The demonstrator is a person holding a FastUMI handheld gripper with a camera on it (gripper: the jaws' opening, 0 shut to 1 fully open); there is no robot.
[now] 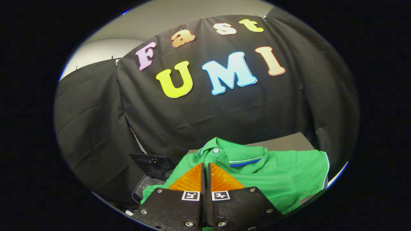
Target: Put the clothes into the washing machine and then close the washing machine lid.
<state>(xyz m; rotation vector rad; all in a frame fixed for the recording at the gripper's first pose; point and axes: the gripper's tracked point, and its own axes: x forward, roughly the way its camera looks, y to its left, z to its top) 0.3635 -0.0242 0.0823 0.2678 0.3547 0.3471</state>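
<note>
The gripper [205,166] has its 2 fingers drawn together with barely a sliver between the tips. They sit over the near left part of the shirt [282,173]. Whether a fold of cloth is pinched between them cannot be told; the tips hide the contact.

The shirt, a green polo with a striped collar [245,158], lies spread on a grey table [289,141]. It runs from just ahead of the fingers out to the right, long axis left to right, collar on the far side and 1 sleeve at the far right. Its left hem hangs toward the washer.

The washer [144,187] stands low on the left, beside and below the table, near the fingertips. Its dark lid [154,165] is raised, tilted up and back, so the opening is free. Only a small part of the tub shows.

Judgement: the load step is in hand; the shirt is not yet in the tub. The coming move turns on the washer lying left of and below the shirt.

Writing: each finger carries 1 square coded marker [190,195]; no brand or label on shirt or washer is legible.
</note>
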